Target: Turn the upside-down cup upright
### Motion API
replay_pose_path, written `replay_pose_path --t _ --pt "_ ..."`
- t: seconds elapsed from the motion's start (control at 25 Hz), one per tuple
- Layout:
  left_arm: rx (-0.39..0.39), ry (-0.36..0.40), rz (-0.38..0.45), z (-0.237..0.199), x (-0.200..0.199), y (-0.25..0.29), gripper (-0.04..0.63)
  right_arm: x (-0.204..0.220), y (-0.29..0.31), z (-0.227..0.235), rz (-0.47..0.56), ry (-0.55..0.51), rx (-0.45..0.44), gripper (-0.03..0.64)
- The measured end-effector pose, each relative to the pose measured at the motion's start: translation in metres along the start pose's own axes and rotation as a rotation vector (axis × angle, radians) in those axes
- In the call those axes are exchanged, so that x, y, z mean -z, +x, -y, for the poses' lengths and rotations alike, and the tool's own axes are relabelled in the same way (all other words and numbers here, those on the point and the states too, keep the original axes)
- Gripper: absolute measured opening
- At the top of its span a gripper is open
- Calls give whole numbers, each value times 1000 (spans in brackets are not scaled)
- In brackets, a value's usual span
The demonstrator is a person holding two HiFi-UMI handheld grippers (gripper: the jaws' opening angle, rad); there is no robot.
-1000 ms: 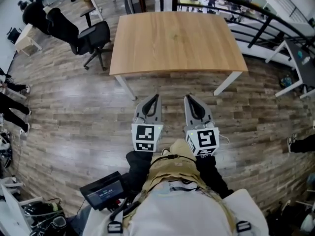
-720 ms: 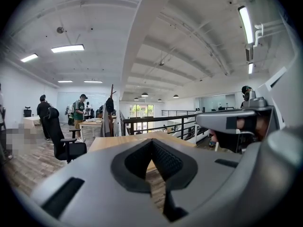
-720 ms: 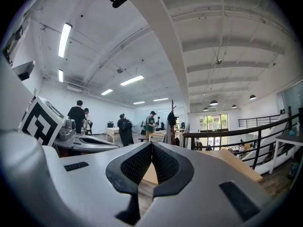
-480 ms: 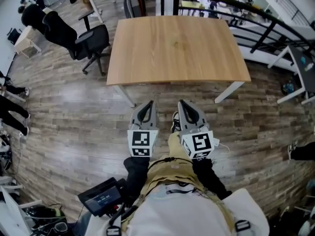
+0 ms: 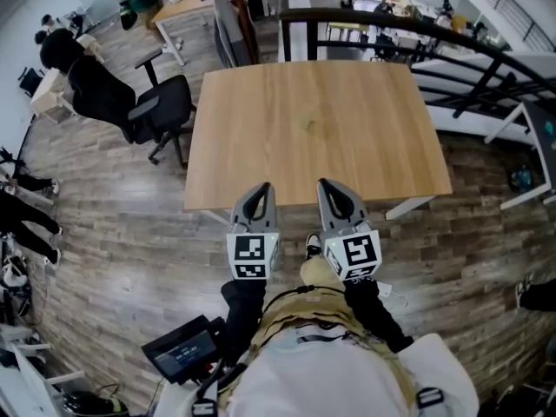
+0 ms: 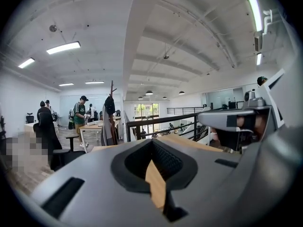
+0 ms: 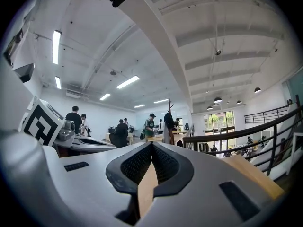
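At table (image 5: 313, 120) near edge, L gripper (image 5: 260, 189) & R gripper (image 5: 327, 185): jaws together, empty.

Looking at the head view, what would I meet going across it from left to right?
Person in dark clothes → black office chair → left hand-held gripper → right hand-held gripper. The wooden table spans the middle, so it has no place in the order.

Table (image 5: 317, 129) ahead, centre. Left gripper (image 5: 260, 191) and right gripper (image 5: 329, 187) side by side at its near edge. Chair (image 5: 162, 109) left of table. Railing (image 5: 434, 31) behind table, curving right.
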State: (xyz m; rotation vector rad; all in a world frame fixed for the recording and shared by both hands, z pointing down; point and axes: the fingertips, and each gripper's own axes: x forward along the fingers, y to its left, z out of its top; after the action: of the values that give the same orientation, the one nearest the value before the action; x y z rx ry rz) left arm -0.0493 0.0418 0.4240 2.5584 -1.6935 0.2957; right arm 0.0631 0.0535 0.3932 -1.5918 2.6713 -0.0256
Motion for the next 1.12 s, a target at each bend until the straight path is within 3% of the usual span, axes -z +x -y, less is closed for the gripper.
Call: replay_pose_path --t 0.32,0.52,0.72,1.12 --pt "-15 2 29 -26 -43 115 0 -19 85 93 30 -2 17 21" --pt "-19 -29 -25 -35 -37 155 0 -7 114 113 -18 -10 -15 21" --pt "6 -43 -22 -34 -39 188 0 2 128 128 -50 -8 -21 21" --pt "13 -38 -77 -60 -25 216 0 33 166 140 -135 50 -2 21"
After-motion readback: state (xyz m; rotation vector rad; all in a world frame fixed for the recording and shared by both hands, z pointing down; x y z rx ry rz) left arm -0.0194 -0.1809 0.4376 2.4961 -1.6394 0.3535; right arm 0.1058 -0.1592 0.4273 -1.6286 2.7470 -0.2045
